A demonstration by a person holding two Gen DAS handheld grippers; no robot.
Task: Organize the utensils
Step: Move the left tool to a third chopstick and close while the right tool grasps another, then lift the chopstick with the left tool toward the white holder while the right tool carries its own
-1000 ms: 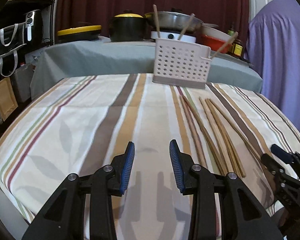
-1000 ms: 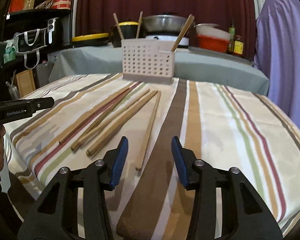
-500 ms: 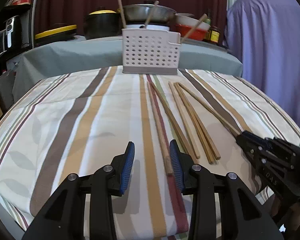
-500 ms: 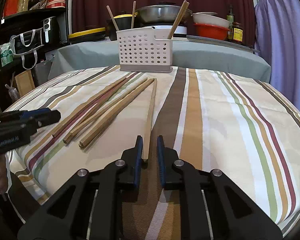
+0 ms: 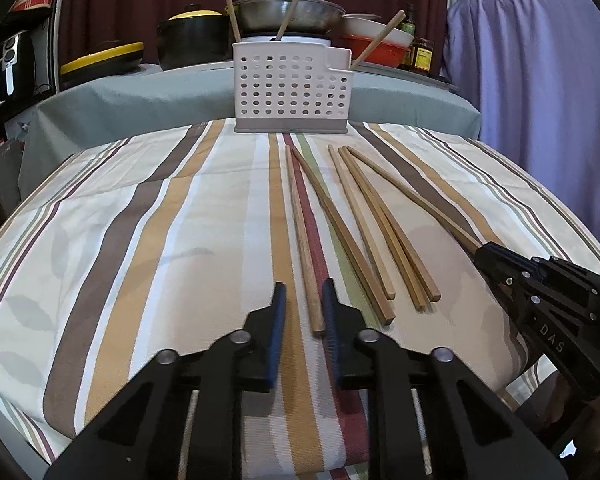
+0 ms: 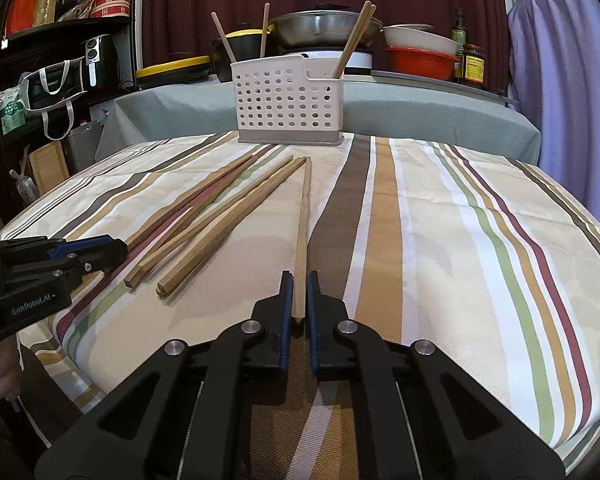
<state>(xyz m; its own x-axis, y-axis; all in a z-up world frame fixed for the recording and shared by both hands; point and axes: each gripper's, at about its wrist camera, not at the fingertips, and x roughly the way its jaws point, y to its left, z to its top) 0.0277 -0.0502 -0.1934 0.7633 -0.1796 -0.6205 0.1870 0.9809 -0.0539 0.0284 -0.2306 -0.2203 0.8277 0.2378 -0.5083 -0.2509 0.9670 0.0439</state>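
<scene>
The right gripper (image 6: 299, 298) pinches the near end of one chopstick (image 6: 303, 232) lying on the striped tablecloth (image 6: 440, 240). The left gripper (image 5: 303, 312) has just been closing, its jaws narrow around the leftmost chopstick (image 5: 300, 232), the left pad not yet touching. The white basket (image 5: 292, 88) stands at the far edge.

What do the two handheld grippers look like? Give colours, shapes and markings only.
Both are matte black plastic scissor-style linkages with round silver pivot pins. The left gripper has two fingers lined with ribbed blue pads; seen from the side, its body reads "GenRobot.AI" in pale letters. The right gripper matches, with blue pads and side lettering ending "DAS". No cables show.
</scene>
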